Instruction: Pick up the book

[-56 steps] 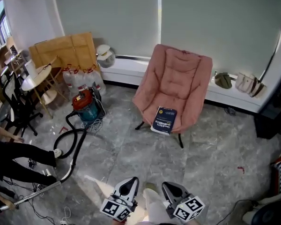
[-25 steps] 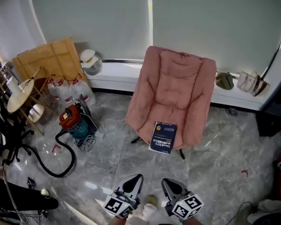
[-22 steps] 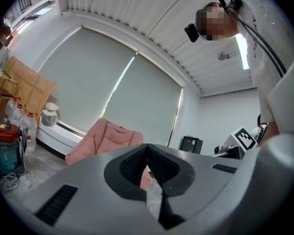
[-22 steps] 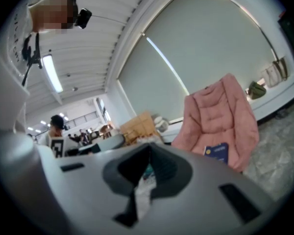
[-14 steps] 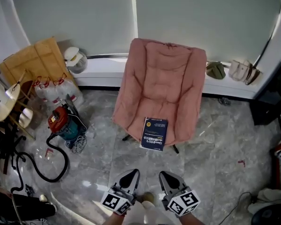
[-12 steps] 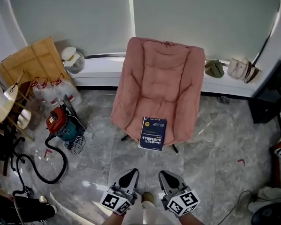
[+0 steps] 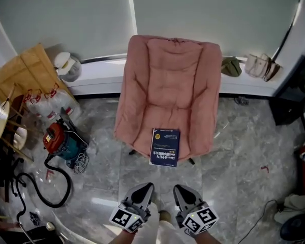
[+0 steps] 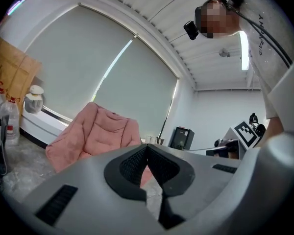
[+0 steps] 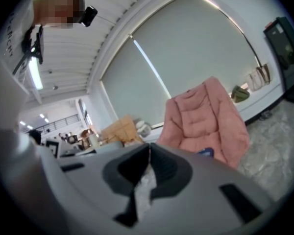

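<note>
Nothing of the pickup is done yet. The book (image 7: 165, 147) lies flat at the front edge of the pink armchair (image 7: 168, 80) seat, untouched. The left hand-held gripper (image 7: 142, 191) and the right hand-held gripper (image 7: 182, 192) hang well short of it, each apparently with jaws pressed together and empty. The approach, opening and grasp are all left.

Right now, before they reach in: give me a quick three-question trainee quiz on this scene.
1. True or false: the blue book lies on the seat of the pink chair.
2. In the head view, the red-and-teal vacuum cleaner stands on which side of the chair? A: left. B: right. C: directly behind.
3. Fill in: the jaws of the left gripper and the right gripper are both ____.

Key: 1 true; 2 A; 3 shut.
</note>
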Demonstrator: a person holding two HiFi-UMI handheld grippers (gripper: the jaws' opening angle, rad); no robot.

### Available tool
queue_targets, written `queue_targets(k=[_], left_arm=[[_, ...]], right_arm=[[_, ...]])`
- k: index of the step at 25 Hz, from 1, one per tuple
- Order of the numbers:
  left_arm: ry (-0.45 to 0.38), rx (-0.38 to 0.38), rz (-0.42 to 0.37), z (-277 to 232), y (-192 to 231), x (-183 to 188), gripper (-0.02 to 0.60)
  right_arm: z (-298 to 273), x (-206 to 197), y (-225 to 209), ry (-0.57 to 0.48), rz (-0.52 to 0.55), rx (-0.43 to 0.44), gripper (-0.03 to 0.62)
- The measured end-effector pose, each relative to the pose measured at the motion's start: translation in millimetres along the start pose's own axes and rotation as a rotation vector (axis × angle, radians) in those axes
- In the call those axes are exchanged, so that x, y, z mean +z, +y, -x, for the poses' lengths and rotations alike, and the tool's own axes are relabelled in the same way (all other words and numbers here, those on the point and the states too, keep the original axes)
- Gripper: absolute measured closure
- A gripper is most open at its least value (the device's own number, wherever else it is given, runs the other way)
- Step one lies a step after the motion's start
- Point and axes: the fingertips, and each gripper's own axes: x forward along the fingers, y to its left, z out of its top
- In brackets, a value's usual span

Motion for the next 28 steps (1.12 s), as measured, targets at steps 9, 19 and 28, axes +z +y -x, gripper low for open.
queue_targets(k=[9, 19, 28], left_arm=[[0.051, -0.058, 0.0, -36, 55, -45, 0.571], [0.084, -0.047, 0.03, -67, 116, -119, 0.571], [0.147, -0.024, 0.044, -64, 150, -196, 0.571]], right_arm=[[-47, -35, -34, 0.011, -0.086, -0.026, 0.58], [-88, -107, -111, 0.035, -0.18, -0.151, 0.579], [-112, -181, -135, 0.08, -0.304, -0.163, 0.525]])
